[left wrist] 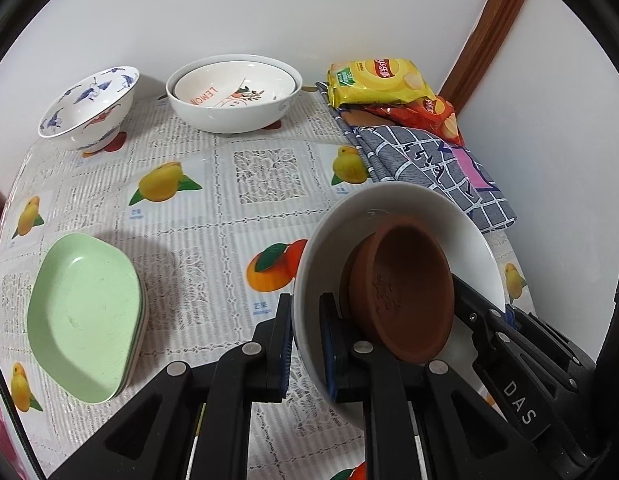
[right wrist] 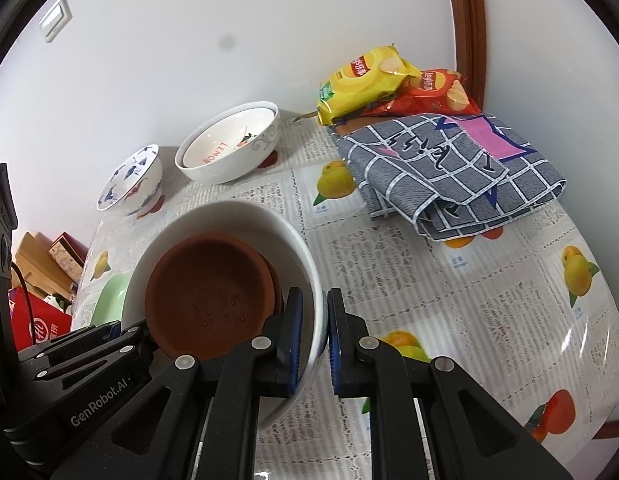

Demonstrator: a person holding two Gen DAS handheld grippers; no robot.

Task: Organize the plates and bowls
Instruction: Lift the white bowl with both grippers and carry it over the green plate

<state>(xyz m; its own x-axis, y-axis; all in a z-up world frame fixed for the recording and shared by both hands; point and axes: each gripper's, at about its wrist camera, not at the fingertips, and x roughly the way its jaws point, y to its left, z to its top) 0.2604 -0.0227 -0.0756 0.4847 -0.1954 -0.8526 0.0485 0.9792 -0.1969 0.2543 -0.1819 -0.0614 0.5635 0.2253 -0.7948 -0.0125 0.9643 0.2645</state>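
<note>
White bowl (left wrist: pixel 393 216) rim clamped by left gripper (left wrist: pixel 305 344) and right gripper (right wrist: pixel 313 344); glazed, slippery, fragile; loose brown dish (left wrist: pixel 401 288) inside may slide.

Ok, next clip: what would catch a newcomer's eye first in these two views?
Front and centre, a large white ceramic bowl carrying stacked brown clay saucers is pinched on opposite rims by the left tool and the right tool. Behind it, bright yellow and red crisp packets sit on a folded grey checked cloth by the wall. Pale green oval plates lie stacked at the left.
</note>
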